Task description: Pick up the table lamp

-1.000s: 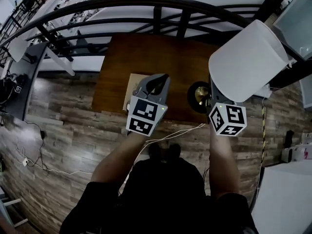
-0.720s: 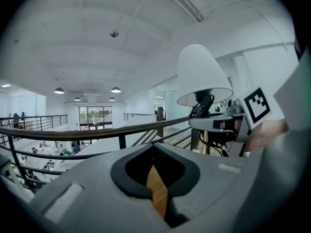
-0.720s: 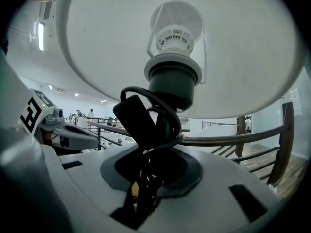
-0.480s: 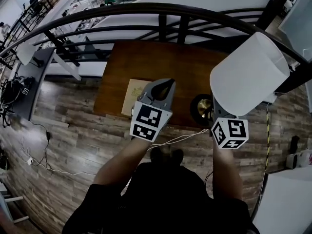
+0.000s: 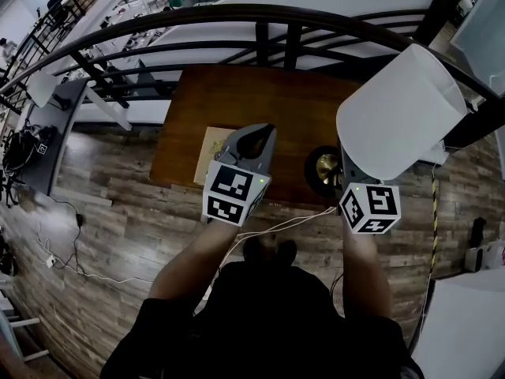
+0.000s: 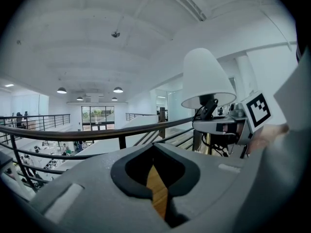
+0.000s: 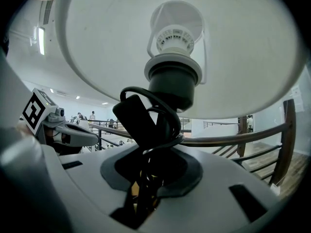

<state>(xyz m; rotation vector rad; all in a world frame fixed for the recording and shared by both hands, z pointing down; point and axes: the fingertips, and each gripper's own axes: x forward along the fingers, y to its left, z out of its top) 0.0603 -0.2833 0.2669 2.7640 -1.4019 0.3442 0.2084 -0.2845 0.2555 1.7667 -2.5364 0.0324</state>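
One table lamp [image 5: 394, 125], long axis upright

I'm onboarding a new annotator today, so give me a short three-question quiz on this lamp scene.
1. True or false: the left gripper holds nothing.
2. Where does the right gripper grip the table lamp? A: by the shade. B: just below the bulb socket. C: by the round base.
3. What is wound round the lamp at that spot?

Key: 1 true. 2 B. 3 a black cable.
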